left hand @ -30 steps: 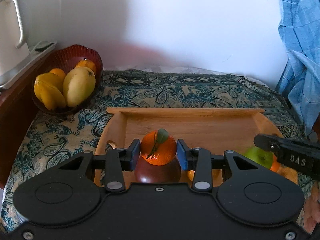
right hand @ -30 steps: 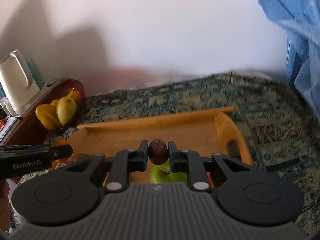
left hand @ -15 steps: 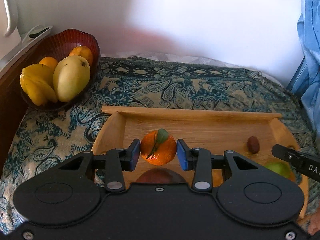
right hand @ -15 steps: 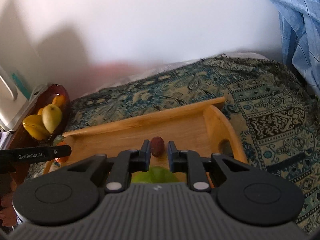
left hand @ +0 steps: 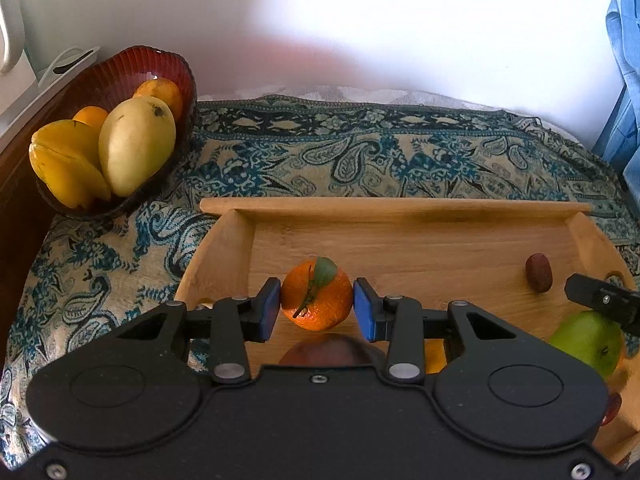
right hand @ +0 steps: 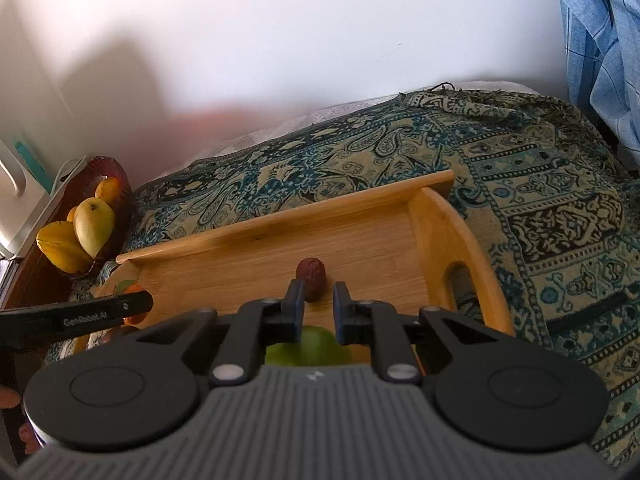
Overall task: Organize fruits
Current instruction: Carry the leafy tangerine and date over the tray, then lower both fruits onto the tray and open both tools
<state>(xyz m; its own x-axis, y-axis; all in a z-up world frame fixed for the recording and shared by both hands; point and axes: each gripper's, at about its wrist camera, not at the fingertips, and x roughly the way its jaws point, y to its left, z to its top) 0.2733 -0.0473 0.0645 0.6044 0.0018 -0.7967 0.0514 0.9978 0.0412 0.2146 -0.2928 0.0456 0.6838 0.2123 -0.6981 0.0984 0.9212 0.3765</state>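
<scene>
Left wrist view: an orange point(left hand: 317, 300) with a green leaf is clamped between the blue pads of the left gripper point(left hand: 316, 307), jaws part-way apart and pressed on both sides of the fruit. It's being held over the floor of the wooden tray point(left hand: 400, 210), toward its left end. A brown date point(left hand: 538, 278) is lying on the tray floor off to the right, just beside the tip of the other gripper's black finger. A green apple point(left hand: 588, 341) is sat at the tray's right end, and a dark reddish fruit point(left hand: 326, 354) is half hidden under the gripper body. A red bowl point(left hand: 120, 76) with a mango point(left hand: 136, 144), a starfruit point(left hand: 66, 162) and small oranges is parked on the paisley cloth point(left hand: 360, 152), left of the tray.

Right wrist view: the right gripper point(right hand: 319, 307) is seen at its narrowest, with nothing pinched between the pads. The date is lying on the tray floor just past the fingertips, apart from them, a bit toward the left finger. The green apple is mostly covered by the gripper body.
</scene>
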